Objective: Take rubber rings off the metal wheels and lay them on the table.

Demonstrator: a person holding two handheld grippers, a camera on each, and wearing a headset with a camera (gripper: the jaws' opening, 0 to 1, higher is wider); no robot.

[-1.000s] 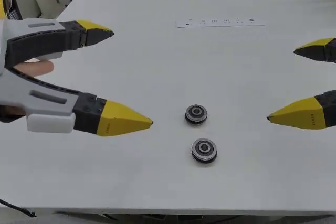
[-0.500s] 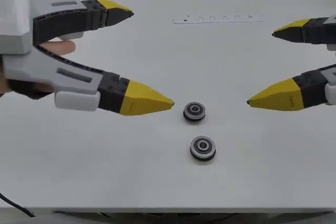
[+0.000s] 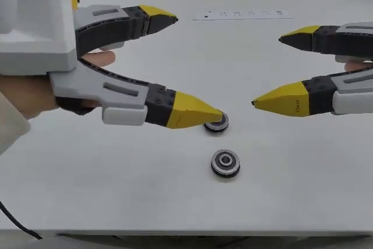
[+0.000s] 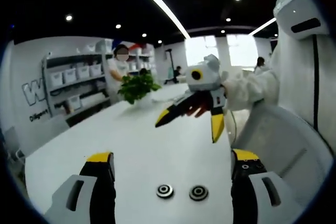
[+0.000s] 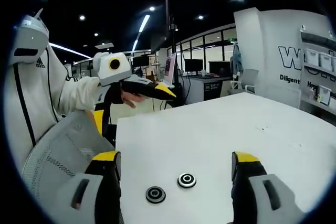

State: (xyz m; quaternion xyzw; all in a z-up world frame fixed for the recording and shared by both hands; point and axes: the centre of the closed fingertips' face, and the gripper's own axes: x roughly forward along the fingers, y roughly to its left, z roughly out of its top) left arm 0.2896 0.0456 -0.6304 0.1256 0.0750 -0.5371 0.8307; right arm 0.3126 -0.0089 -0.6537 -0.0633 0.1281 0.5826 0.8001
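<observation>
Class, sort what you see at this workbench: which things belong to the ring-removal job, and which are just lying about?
Belongs to the job:
- near wheel and far wheel, with rubber rings on
- left tool and right tool, both open
- table

Just lying about:
- power strip at the table's far side
- plant further along the table

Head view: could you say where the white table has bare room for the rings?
Free: the white table in front and left of the near black-rimmed metal wheel. Crowded: the far wheel beside the yellow-tipped left gripper.
</observation>
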